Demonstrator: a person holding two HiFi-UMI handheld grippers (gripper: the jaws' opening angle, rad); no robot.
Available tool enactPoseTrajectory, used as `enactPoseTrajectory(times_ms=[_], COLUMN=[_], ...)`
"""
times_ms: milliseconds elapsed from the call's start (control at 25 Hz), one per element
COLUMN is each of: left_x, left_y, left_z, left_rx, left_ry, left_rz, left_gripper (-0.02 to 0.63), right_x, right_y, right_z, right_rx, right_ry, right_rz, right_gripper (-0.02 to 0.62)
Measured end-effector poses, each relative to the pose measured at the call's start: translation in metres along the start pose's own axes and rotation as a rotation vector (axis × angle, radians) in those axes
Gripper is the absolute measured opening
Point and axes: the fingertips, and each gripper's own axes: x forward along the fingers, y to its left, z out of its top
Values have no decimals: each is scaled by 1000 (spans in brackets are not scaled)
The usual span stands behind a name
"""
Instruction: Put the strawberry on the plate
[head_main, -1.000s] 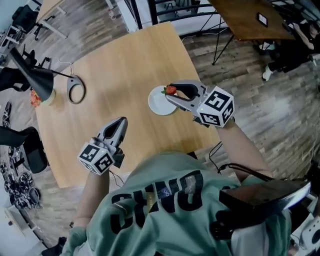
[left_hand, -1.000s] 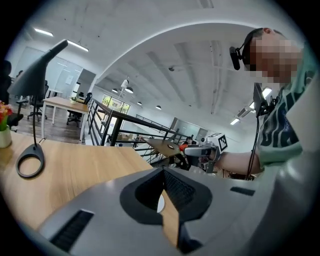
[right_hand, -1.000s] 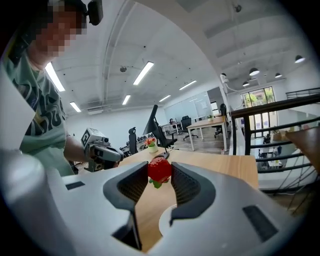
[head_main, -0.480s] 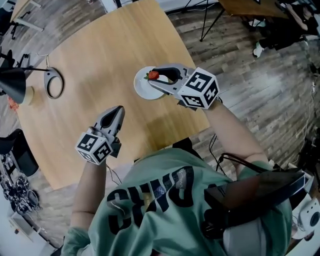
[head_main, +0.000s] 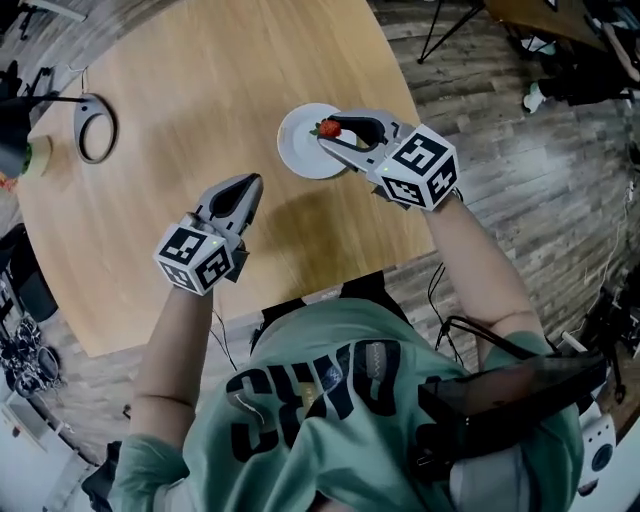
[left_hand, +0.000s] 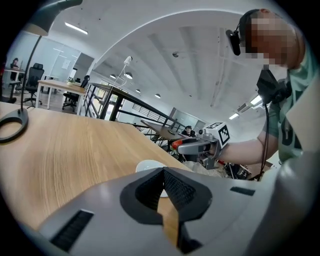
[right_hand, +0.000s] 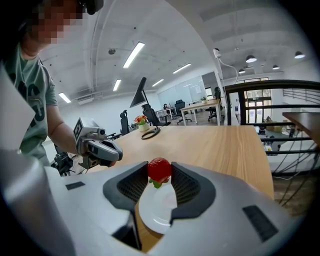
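Note:
A red strawberry (head_main: 329, 128) (right_hand: 159, 170) with a green stalk is pinched between the jaws of my right gripper (head_main: 332, 130) (right_hand: 159, 176), which is shut on it. It hangs just above the small white plate (head_main: 300, 147) (right_hand: 156, 212) on the round wooden table (head_main: 190, 110). In the left gripper view the plate (left_hand: 148, 165) lies ahead and the right gripper (left_hand: 196, 146) holds the berry over it. My left gripper (head_main: 247, 190) (left_hand: 162, 187) hovers over the table to the plate's near left, jaws shut with nothing between them.
A black desk lamp with a ring-shaped base (head_main: 93, 128) (right_hand: 149, 133) stands at the table's far left, next to a small flower pot (right_hand: 143, 123). The table's edge (head_main: 410, 100) runs close behind the plate, with wooden floor (head_main: 540, 200) beyond.
The right gripper still holds the strawberry over the plate. The head camera has shifted, so the whole scene sits a little differently. The left gripper has edged slightly toward the plate.

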Motion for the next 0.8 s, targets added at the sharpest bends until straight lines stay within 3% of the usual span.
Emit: enactPoseTrajectory(times_ms=[800], left_x=[21], left_y=[15], left_z=[-20], left_rx=[-5], left_ry=[20], left_rz=[-12], left_gripper=[5], right_x=[38], right_y=[-21], right_z=[-64], right_rx=[-113], right_ry=[155], right_rz=[-44], right_gripper=[147])
